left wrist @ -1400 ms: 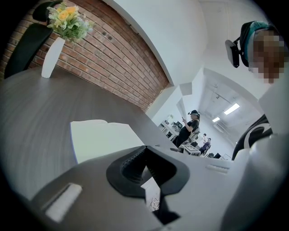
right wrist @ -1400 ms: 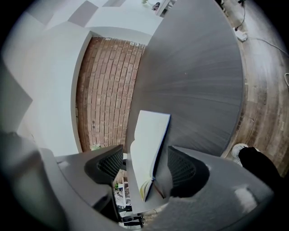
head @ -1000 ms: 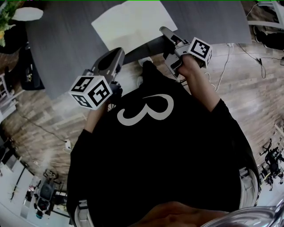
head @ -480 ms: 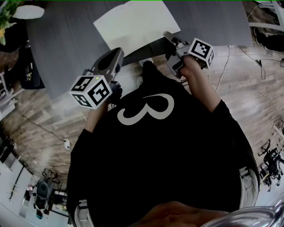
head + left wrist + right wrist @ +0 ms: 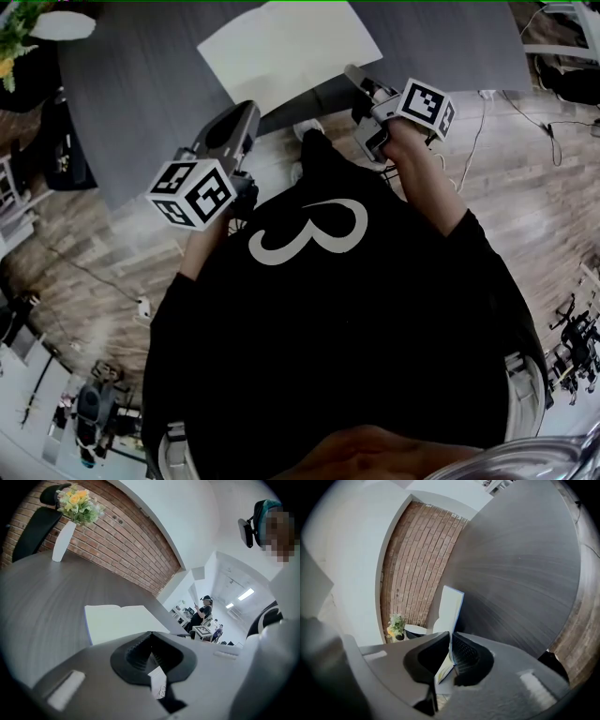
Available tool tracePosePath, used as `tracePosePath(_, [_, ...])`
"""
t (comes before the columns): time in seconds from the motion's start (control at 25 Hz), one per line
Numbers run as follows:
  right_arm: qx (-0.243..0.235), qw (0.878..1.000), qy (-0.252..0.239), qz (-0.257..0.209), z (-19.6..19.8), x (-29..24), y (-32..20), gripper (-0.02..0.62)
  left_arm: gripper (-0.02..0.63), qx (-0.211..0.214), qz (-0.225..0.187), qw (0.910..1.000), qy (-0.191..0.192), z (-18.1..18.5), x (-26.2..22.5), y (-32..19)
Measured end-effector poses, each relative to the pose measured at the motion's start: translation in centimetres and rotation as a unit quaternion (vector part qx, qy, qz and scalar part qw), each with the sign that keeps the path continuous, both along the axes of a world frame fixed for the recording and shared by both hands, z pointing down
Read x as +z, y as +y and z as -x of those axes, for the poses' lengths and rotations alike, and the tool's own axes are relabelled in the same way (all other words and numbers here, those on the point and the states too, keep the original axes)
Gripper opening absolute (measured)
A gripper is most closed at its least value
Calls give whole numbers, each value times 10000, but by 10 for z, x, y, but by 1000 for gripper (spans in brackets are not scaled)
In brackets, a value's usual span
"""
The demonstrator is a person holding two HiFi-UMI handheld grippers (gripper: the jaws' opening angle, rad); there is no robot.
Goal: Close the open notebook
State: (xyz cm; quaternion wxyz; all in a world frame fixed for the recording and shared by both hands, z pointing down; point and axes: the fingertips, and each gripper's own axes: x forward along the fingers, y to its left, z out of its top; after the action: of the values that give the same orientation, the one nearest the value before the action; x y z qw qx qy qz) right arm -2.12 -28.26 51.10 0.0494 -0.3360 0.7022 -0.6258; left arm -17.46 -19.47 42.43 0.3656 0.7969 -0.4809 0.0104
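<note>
The right tool [image 5: 451, 637] is closing its jaws to a tight pinch on the notebook [image 5: 451, 605], with the thin page edge clamped between the pads. In the head view this tool [image 5: 352, 75] meets the notebook [image 5: 286, 47] on its near edge, close to the right corner. The right hand [image 5: 407, 142] holds it rolled to one side and angled slightly down. The left tool [image 5: 151, 634] has its jaws pressed together with nothing between them. It [image 5: 247, 112] hangs over the near edge of the desk [image 5: 141, 84], pointing slightly down toward the notebook and just clear of it. The notebook lies open, pages up, near the desk's front edge. At the far corner a white vase [image 5: 63, 541] holds yellow flowers [image 5: 79, 503].
</note>
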Motion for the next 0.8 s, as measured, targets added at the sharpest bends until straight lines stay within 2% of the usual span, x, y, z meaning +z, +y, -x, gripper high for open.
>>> tracePosePath(0.32, [-630, 9935, 394, -864, 7, -21, 2, 11, 12, -134, -38, 9999, -67, 1, -1, 10])
tracePosePath(0.48, [-987, 9847, 626, -1296, 16, -31, 8, 11, 12, -327, -128, 9993, -127, 8, -5, 18])
tracePosePath(0.56, [-1147, 9765, 919, -1573, 19, -33, 9, 11, 12, -446, -153, 9988, -149, 10, -6, 21])
tracePosePath(0.68, [-1383, 9582, 1450, -2042, 27, -38, 15, 17, 12, -580, -162, 9981, -150, 20, -6, 31])
tracePosePath(0.8, [-1672, 9402, 1743, -2403, 33, -40, 18, 18, 12, -702, -171, 9973, -162, 22, -7, 37])
